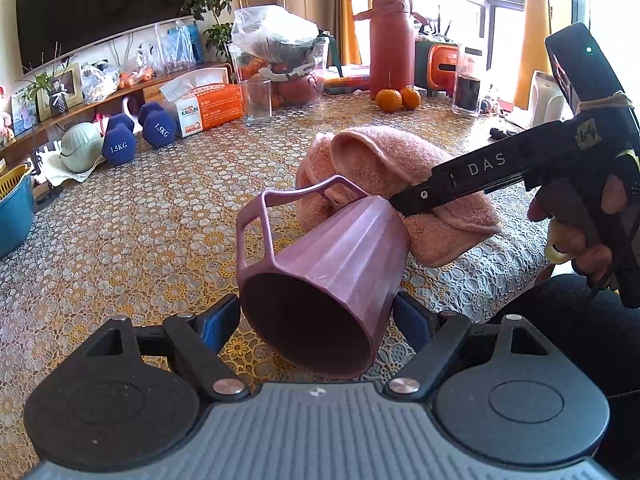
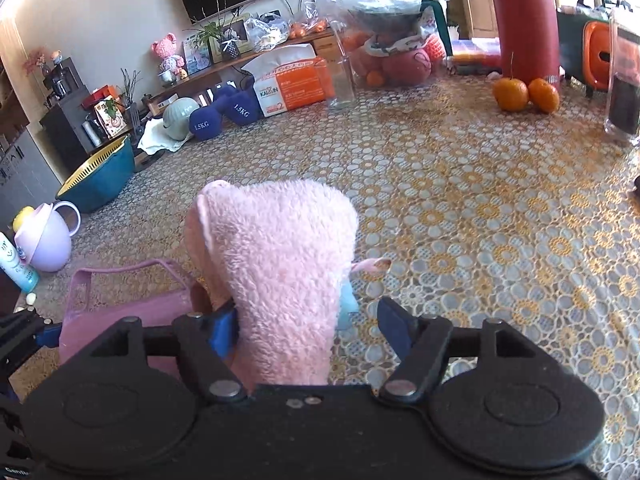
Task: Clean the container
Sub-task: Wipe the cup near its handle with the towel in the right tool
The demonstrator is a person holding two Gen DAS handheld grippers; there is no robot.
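Observation:
A mauve ribbed cup [image 1: 320,280] with an angular handle lies tilted between the blue fingers of my left gripper [image 1: 316,316], which is shut on its sides, mouth toward the camera. Behind it a folded pink towel [image 1: 384,164] rests on the lace tablecloth [image 1: 140,220]. A hand holds my right gripper [image 1: 412,204], whose tip lies on the towel beside the cup's base. In the right wrist view the towel [image 2: 276,248] sits between the spread fingers of the right gripper [image 2: 308,324], touching the left finger [image 2: 224,328] and clear of the right one. The cup [image 2: 120,312] shows at lower left.
At the far side stand a clear glass [image 1: 256,100], an orange tissue box [image 1: 208,108], blue dumbbells [image 1: 120,144], two oranges [image 1: 396,98] and a tall red bottle [image 1: 390,40]. A blue basin [image 2: 100,176] and a lilac kettle [image 2: 44,240] sit at the left.

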